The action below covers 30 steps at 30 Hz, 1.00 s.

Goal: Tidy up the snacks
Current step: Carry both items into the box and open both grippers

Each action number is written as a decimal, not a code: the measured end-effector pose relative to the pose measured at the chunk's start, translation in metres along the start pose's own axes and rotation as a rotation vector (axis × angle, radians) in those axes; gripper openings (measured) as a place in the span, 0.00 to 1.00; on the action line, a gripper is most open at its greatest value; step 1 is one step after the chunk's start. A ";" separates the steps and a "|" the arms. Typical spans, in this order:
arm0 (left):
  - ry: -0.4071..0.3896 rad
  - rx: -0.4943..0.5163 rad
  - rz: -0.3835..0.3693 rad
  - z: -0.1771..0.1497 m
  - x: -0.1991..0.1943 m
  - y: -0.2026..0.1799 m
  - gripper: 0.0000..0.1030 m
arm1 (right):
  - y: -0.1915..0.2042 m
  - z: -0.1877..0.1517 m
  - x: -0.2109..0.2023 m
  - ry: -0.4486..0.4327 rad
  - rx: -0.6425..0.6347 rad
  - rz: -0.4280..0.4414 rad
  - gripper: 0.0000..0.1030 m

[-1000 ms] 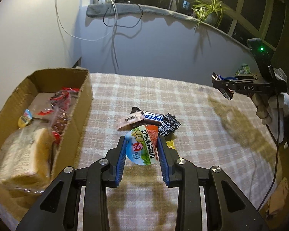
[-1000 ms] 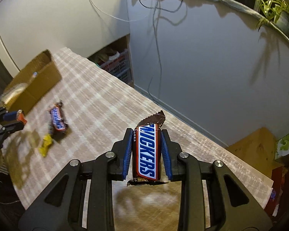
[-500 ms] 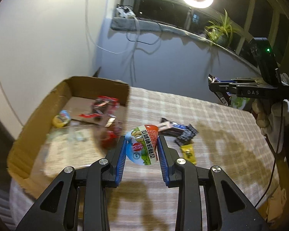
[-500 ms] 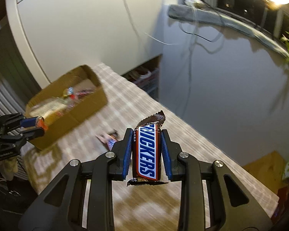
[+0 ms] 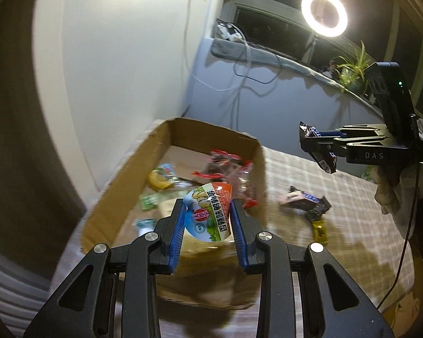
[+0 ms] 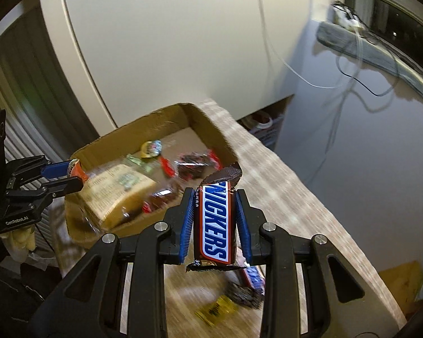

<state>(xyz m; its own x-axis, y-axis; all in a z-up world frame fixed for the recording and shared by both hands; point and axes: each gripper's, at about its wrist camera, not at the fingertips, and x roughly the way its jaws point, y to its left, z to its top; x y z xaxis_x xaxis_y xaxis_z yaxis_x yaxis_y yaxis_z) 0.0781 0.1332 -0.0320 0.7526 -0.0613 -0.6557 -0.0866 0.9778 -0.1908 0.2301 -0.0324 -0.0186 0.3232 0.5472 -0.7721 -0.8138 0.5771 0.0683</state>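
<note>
Snacks in transit: left gripper (image 5: 207,226) clenched on egg pouch (image 5: 208,214), right gripper (image 6: 215,222) on Snickers bar (image 6: 215,225), both carried from mid-worktop (image 5: 352,225) to above cardboard box (image 6: 208,124); release due next

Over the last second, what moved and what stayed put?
Both grippers carried their loads toward the cardboard box: the left gripper with its snack pouch now hangs over it, the right gripper with the Snickers bar nears it. Grips unchanged; loose snacks stayed on the table.
</note>
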 end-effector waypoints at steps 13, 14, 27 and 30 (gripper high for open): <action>-0.005 -0.044 0.027 0.000 -0.002 0.031 0.29 | 0.049 0.029 0.050 0.051 -0.071 0.059 0.29; -0.005 -0.047 0.028 0.000 -0.001 0.032 0.29 | 0.051 0.030 0.053 0.055 -0.073 0.061 0.29; -0.020 -0.063 0.039 0.002 -0.001 0.038 0.57 | 0.055 0.040 0.057 0.026 -0.077 0.032 0.69; -0.020 -0.064 0.041 0.003 -0.001 0.038 0.57 | 0.052 0.041 0.053 0.016 -0.060 0.037 0.72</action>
<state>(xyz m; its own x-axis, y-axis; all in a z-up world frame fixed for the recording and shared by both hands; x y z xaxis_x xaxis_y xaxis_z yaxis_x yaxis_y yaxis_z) 0.0757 0.1713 -0.0367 0.7601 -0.0172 -0.6495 -0.1583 0.9646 -0.2108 0.2248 0.0511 -0.0305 0.2854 0.5577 -0.7795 -0.8527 0.5190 0.0591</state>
